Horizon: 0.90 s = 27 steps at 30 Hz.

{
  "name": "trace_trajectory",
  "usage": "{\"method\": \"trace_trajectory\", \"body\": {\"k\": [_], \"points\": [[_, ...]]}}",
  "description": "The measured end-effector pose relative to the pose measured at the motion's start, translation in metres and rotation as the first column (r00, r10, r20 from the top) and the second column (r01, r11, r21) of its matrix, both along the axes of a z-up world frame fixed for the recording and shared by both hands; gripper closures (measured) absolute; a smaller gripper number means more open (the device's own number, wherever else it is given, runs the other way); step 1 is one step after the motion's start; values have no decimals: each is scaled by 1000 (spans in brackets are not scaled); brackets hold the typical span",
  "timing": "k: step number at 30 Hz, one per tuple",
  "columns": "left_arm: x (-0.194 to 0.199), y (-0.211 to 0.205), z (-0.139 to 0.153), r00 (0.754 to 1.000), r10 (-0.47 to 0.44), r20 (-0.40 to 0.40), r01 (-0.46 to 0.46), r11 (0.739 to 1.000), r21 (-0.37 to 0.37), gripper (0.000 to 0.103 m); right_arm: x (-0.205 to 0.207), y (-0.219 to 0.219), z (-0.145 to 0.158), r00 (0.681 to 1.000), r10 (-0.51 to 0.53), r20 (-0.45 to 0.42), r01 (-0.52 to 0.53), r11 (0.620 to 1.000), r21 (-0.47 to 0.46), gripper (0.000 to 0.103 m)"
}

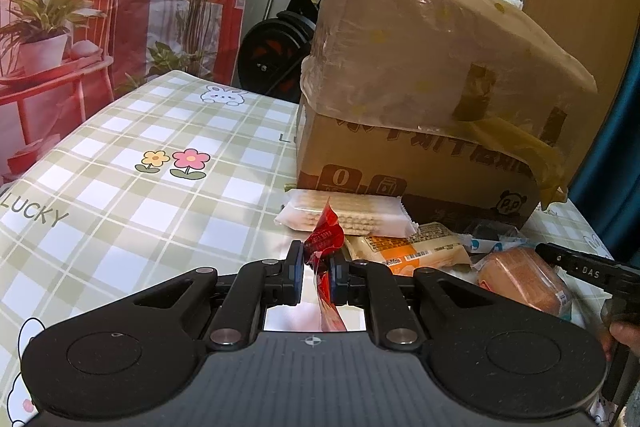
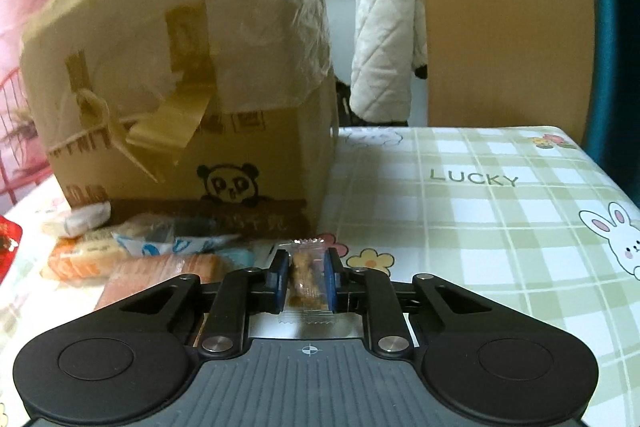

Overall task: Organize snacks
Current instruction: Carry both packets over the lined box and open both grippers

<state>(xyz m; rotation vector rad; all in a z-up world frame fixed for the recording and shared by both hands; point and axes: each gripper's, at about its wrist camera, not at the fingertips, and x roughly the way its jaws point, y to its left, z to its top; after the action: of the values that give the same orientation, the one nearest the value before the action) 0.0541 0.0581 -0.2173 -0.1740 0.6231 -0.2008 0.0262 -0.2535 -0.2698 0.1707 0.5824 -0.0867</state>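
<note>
on the table | left gripper jaws pinch red wrapper | right gripper jaws clamp clear snack packet | risk: thin wrappers may slip out

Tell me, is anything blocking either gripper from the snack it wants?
No. The left gripper is already shut on a red snack wrapper, and the right gripper is shut on a small clear-wrapped brown snack. Nothing sits between the jaws and those packets.

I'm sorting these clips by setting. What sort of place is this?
Probably a room in someone's home: a table under a checked cartoon tablecloth, an exercise bike behind it, a white quilted jacket hanging nearby, and a taped cardboard box beside loose snacks.
</note>
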Motion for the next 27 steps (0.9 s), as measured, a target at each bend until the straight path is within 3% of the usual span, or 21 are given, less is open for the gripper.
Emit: {"method": "trace_trajectory", "body": {"k": [9,16,20,21,22,27], "points": [[1,-3,9,1000,-11,27,11,1000,3,90,-9,-4,6,999,-8,49,9,1000,-8,86],[8,-8,39,991,-40,127,40,999,-5,90,-16,0,20,998,1,66,2,999,-41,86],[13,-14,64,978,-60,199,60,998,2,90,-27,-1,54,986,-19,164,23,999,-23,86],[14,-17,72,972,-70,226,70,998,4,90,-27,-1,78,974,-13,228,20,999,-31,86],[16,-19,80,965,-79,252,81,997,3,90,-27,-1,78,974,-13,228,20,999,-31,86],[30,-31,122,927,-97,362,111,994,-19,90,-17,1,138,930,30,367,-12,999,-53,86]]}}
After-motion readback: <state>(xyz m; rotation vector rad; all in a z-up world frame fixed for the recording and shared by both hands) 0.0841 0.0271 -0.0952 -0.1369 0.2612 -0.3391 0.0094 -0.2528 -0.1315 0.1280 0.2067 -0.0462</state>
